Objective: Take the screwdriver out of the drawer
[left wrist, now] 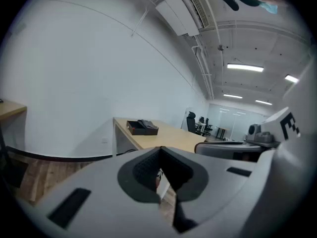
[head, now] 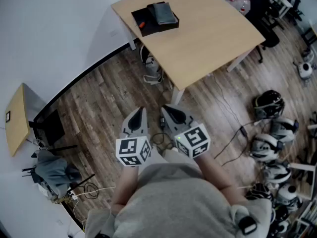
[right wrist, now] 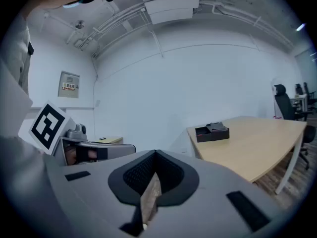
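Observation:
A black drawer box (head: 154,18) sits at the far corner of the light wooden table (head: 208,33), with a grey folded thing (head: 164,13) lying on it. A small orange-red thing (head: 141,24) shows in its open left part; I cannot tell whether it is the screwdriver. Both gripper views show the box far off (left wrist: 142,127) (right wrist: 212,132). My left gripper (head: 137,117) and right gripper (head: 168,110) are held side by side close to the body, over the wooden floor, well short of the table. Both are shut and hold nothing (left wrist: 161,175) (right wrist: 151,192).
Several helmets or headsets (head: 270,133) and cables (head: 228,143) lie on the floor at the right. A black office chair (head: 262,9) stands behind the table. At the left are a small wooden side table (head: 17,118) and a grey bag with stands (head: 52,170).

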Tool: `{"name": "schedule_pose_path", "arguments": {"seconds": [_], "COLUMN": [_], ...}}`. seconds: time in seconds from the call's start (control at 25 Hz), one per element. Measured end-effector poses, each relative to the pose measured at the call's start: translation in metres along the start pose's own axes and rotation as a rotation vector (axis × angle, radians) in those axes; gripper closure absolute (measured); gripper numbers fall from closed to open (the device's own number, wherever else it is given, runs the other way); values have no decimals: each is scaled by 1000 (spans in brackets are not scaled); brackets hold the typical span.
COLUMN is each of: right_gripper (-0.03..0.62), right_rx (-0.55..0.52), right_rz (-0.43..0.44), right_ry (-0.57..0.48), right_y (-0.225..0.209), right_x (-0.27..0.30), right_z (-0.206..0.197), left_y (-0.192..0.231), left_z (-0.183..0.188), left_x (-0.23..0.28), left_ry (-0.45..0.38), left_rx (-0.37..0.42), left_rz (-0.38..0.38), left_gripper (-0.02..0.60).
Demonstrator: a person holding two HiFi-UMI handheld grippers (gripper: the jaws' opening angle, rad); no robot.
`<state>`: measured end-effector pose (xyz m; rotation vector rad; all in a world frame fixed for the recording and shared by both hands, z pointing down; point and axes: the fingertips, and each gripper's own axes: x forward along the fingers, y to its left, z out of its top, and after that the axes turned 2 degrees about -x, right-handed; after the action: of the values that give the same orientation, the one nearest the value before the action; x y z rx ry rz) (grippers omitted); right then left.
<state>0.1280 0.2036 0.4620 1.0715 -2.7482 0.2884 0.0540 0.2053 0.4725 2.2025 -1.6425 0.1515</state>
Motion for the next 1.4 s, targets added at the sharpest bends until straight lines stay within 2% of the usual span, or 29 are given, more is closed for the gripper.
{"name": "schedule_pose_path", "arguments": {"seconds": [0.12,0.24,0.52,0.72,1.0,1.16,1.4], "right_gripper": [595,595,595,595,595,595,594], "right_rx": [30,30,-24,-24,41,32,52], "right_rz": [3,17,50,56,58,34,-4], "right_ry": [9,30,30,2,-11,0,19], "right_y": [33,62,88,85,67,54,30], "right_x": [-7,-11,-23,-34,-33,-26,4], "right_z": [1,-2,-7,-4,-3,-4,-6], "left_y": [8,20,23,14,12,15,33], "left_z": [0,-11,-23,-21,-21,-17,-5], "left_x": [-39,-69,-99,-104,-99,-86,-49], "left_ry": [-1,-6,-39,-62,-69,-61,-45], "left_rx": [9,-22,-52,-50,-62,-58,-62], "left_rz": [6,29,61,65,89,96,65], "left_gripper": [581,581,581,581,581,581,581]}}
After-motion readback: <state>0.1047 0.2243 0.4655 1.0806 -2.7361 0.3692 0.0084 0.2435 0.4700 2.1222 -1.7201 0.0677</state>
